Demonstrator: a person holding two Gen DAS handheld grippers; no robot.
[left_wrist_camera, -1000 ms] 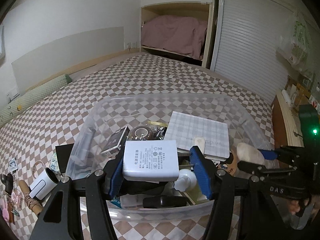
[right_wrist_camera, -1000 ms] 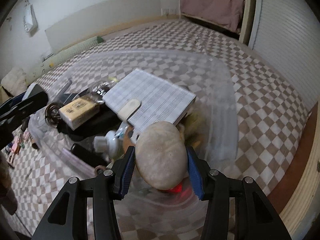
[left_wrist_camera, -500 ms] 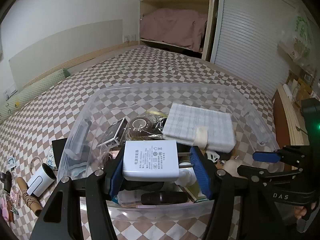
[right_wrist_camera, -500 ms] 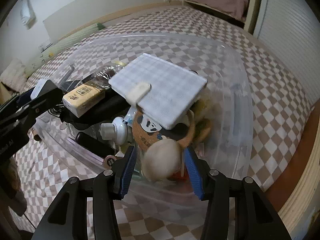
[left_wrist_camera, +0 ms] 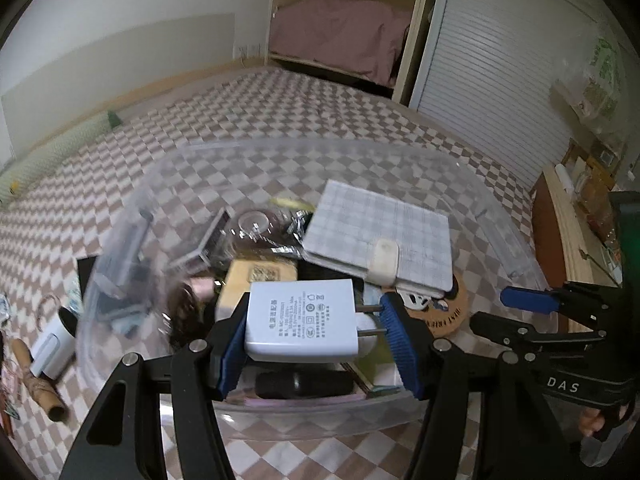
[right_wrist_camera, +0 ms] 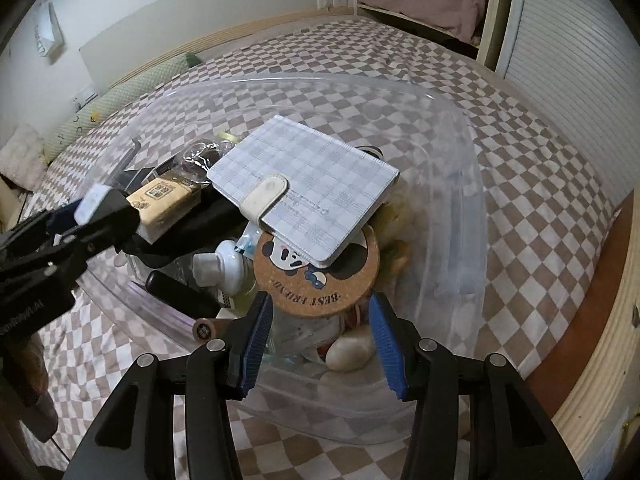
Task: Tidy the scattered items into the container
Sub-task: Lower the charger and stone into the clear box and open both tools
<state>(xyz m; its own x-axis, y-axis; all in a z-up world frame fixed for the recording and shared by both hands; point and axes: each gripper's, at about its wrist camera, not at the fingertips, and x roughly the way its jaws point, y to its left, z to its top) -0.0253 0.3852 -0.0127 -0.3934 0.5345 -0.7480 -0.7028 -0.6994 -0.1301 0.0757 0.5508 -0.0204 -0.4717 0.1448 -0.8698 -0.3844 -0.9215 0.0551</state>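
Checkered bedcover [left_wrist_camera: 320, 120]; white wall [left_wrist_camera: 120, 8]; slatted sliding door [left_wrist_camera: 500, 80]; pink bedding [left_wrist_camera: 344, 36] in alcove.

Both wrist views close above, angled down; sharing the clear container [left_wrist_camera: 516, 240] [right_wrist_camera: 460, 208]

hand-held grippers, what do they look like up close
Both match: the left hand-held gripper and the right hand-held gripper have black angular frames with silver bolts and two fingers faced with ribbed blue pads. In the left wrist view the right one's side carries white "DAS" lettering.

White charger [left_wrist_camera: 301, 322], plaid notebook [right_wrist_camera: 306, 184], checkered bedcover [right_wrist_camera: 520, 128].
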